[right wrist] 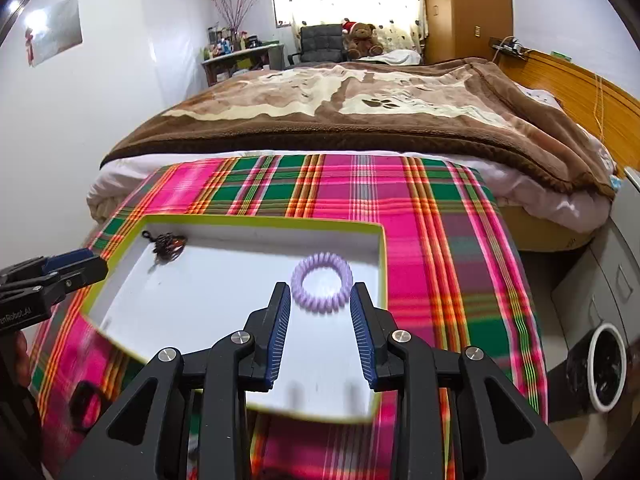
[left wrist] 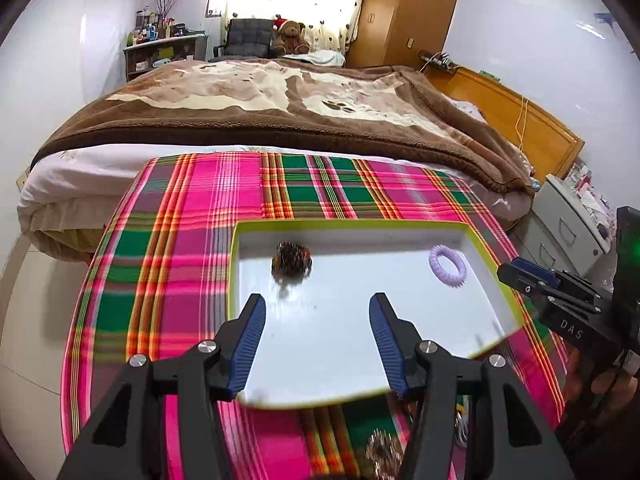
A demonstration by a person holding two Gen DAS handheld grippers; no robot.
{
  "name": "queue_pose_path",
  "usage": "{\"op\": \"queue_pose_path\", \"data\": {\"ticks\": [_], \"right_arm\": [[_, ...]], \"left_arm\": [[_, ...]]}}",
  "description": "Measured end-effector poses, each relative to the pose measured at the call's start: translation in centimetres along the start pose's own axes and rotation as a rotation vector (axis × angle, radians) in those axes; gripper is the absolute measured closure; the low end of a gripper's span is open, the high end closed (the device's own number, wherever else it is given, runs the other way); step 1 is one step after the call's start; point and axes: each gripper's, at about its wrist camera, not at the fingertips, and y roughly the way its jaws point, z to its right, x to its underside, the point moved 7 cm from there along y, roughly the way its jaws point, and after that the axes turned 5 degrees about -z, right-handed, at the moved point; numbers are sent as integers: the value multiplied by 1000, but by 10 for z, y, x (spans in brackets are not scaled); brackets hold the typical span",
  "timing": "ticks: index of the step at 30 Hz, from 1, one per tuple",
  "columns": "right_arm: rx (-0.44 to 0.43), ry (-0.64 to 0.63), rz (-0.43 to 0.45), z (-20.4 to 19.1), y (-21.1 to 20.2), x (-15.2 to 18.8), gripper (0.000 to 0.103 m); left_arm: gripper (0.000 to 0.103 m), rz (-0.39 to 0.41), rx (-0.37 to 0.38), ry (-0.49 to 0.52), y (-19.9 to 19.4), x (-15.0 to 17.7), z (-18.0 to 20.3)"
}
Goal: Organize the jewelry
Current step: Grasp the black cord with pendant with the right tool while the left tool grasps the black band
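Note:
A shallow white tray with a lime-green rim (left wrist: 352,223) (right wrist: 264,220) lies on a plaid cloth. In it lie a dark beaded bracelet (left wrist: 291,263) (right wrist: 169,245) at the far left and a lilac spiral hair tie (left wrist: 447,260) (right wrist: 322,282) at the right. My left gripper (left wrist: 317,307) is open and empty above the tray's near half. My right gripper (right wrist: 320,294) is open and empty, its fingertips just short of the hair tie, one on each side. A gold beaded piece (left wrist: 384,454) lies on the cloth in front of the tray.
The pink and green plaid cloth (left wrist: 192,240) (right wrist: 440,240) covers a table in front of a bed with a brown blanket (left wrist: 260,100). A black ring-shaped item (right wrist: 86,402) lies on the cloth at front left. A grey cabinet (left wrist: 568,220) and a white bin (right wrist: 608,368) stand to the right.

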Motion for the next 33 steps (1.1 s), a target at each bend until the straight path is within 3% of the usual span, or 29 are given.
{"op": "queue_pose_path", "data": {"ticks": [10,14,20,24,33], "right_arm": [[5,51,3,9,-35,43,70],[22,100,-10,15,-44,68,61],[32,133,-40,12,-50,106,59],[21,163,-58,13,-49,119,54],[109,118,-100,4,-38,135,53]], "left_arm": [[46,25,9,-31,-31,37,0],[46,28,5,-43,-39,55,-1],[46,17,22,-61,-43,83,-2],[46,1,10,-75,-42,97,-9],[46,11,-9,-134,-55,115,-32]]}}
